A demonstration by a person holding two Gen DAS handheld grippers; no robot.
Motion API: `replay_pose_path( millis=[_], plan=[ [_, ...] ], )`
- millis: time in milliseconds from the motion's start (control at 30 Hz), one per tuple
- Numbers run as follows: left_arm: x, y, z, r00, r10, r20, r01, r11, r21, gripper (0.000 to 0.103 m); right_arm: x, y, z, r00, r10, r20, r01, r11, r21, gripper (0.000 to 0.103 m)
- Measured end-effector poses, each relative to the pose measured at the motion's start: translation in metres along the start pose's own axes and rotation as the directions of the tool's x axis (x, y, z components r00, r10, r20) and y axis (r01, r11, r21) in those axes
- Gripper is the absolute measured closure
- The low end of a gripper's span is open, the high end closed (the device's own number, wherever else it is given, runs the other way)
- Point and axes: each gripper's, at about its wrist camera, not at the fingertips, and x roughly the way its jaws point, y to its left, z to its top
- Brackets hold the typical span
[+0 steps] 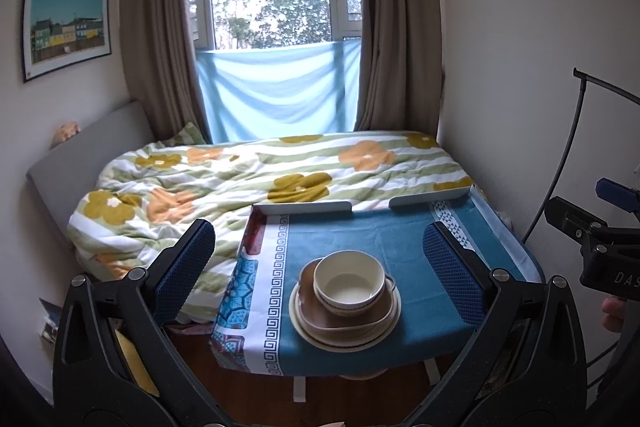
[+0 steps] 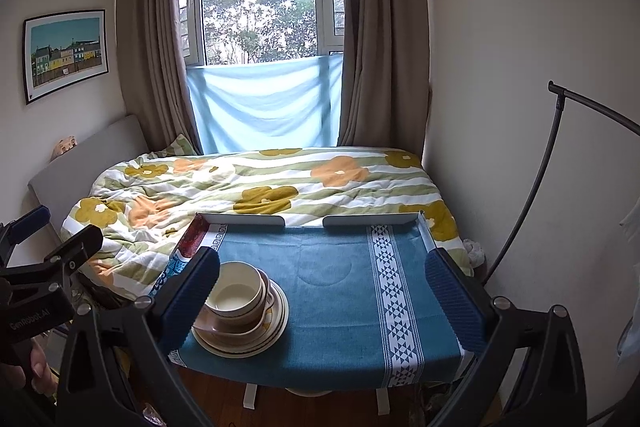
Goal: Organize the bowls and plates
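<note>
A: Where are the dishes?
B: The bowl (image 1: pixel 347 283) sits on the stacked plates (image 1: pixel 344 327) near the desk (image 1: pixel 360 231) front edge, left side.
A: And the grippers?
B: The left hand-held gripper (image 1: pixel 320 267) and right hand-held gripper (image 2: pixel 322 287) are both released, holding nothing.

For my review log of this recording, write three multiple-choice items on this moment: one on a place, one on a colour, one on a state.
1. Where does the stack of dishes sit?
A. on the bed
B. on the table
C. on the floor

2. What colour is most of the tablecloth?
A. red
B. yellow
C. teal blue

3. How is the left gripper?
A. open, holding nothing
B. shut on a bowl
C. shut on a plate

Answers: 1 B, the stack rests on the cloth-covered table; 2 C, the cloth's main field is teal; 3 A, its fingers stand wide apart with nothing between them.
</note>
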Motion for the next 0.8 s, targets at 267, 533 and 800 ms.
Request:
replay_pose_path(
  millis=[267, 533, 800],
  plan=[
    [0.004, 0.01, -0.001, 1.0, 0.002, -0.006, -0.003, 1.0, -0.008, 0.0, 0.0, 0.004, 0.002, 1.0, -0.007, -0.006, 0.007, 1.0, 0.0, 0.001],
    [0.008, 0.015, -0.001, 1.0, 0.028, 0.005, -0.028, 1.0, 0.005, 0.0, 0.003, 0.005, 0.002, 1.0, -0.004, -0.011, 0.004, 1.0, 0.002, 0.001],
    [0.022, 0.022, 0.001, 1.0, 0.023, 0.006, -0.023, 1.0, 0.005, 0.0, 0.017, 0.011, 0.007, 1.0, -0.008, -0.029, 0.008, 1.0, 0.002, 0.001]
  ],
)
